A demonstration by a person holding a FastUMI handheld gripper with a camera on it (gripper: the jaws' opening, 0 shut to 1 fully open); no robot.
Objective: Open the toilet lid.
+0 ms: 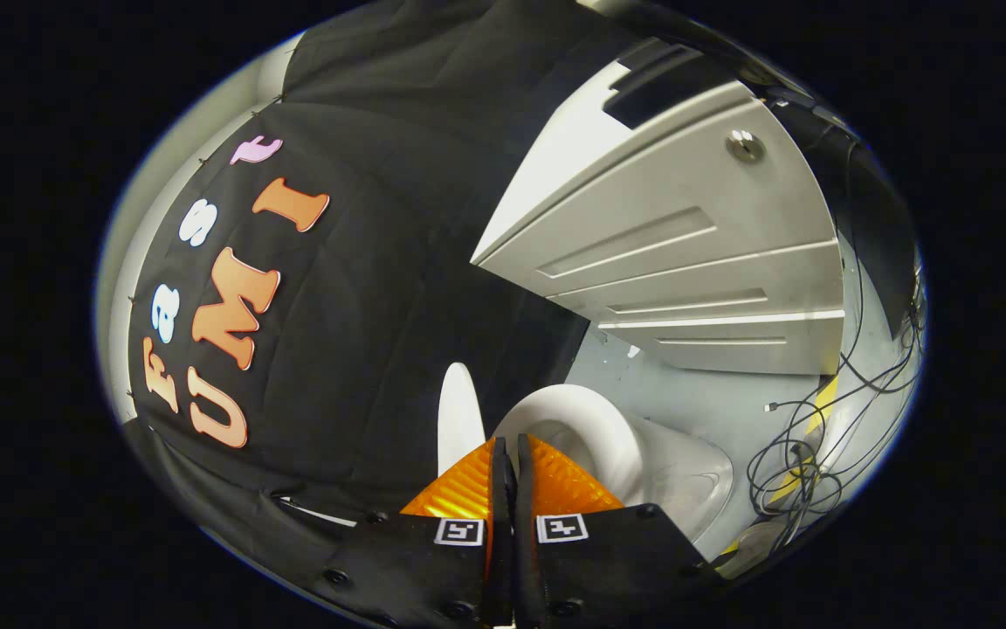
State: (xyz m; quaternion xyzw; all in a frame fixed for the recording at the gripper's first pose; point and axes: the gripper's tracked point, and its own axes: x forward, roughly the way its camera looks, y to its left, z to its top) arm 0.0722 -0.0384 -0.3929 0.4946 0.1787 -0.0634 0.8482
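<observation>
Gripper view: my gripper (pixel 507 454) fingers pressed together, holding nothing. Lid (pixel 459 419) at 11 o'clock beyond tips, already upright beside bowl (pixel 608 437). Looks rigid, light, slick plastic; I'd hook its free edge.

The claw (pixel 508 454), fingers pressed together, hides the near part of the toilet bowl (pixel 608 437); the raised toilet lid (pixel 459 419) shows only partly behind it.
</observation>
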